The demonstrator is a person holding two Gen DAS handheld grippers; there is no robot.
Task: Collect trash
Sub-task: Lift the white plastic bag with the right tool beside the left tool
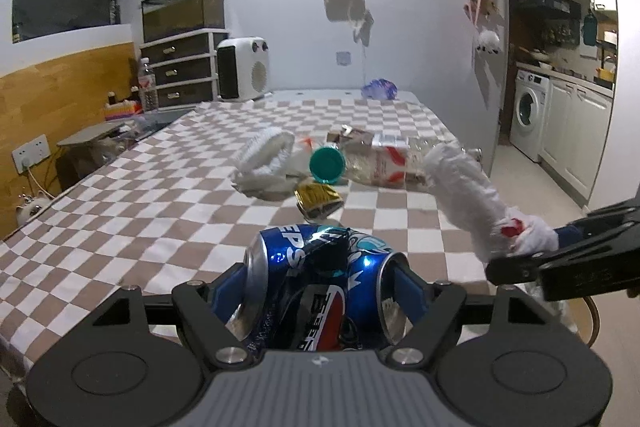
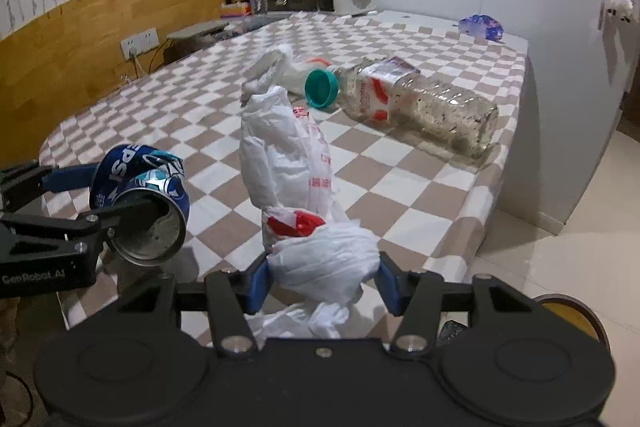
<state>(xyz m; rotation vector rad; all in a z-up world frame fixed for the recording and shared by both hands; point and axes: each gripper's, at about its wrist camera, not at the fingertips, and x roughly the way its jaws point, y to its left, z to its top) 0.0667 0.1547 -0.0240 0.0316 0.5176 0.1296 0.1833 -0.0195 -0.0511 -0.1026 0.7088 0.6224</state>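
Observation:
My left gripper [image 1: 320, 279] is shut on a crushed blue Pepsi can [image 1: 316, 267] and holds it above the near edge of the checkered table [image 1: 160, 195]. The can also shows at the left of the right wrist view [image 2: 140, 195]. My right gripper [image 2: 324, 279] is shut on a bunched white plastic bag [image 2: 288, 163] with red print, held above the table's near corner; the bag shows at the right of the left wrist view [image 1: 468, 195]. On the table lie a clear plastic bottle with a teal cap [image 2: 400, 99], a gold wrapper [image 1: 318, 201] and crumpled white wrapping [image 1: 264, 159].
A blue-purple wrapper [image 1: 379, 89] lies at the table's far edge. A white heater [image 1: 244, 69], a drawer unit [image 1: 180, 71] and a water bottle [image 1: 147, 85] stand at the far left. A washing machine [image 1: 528, 115] stands right. Tiled floor lies beyond the table's right edge.

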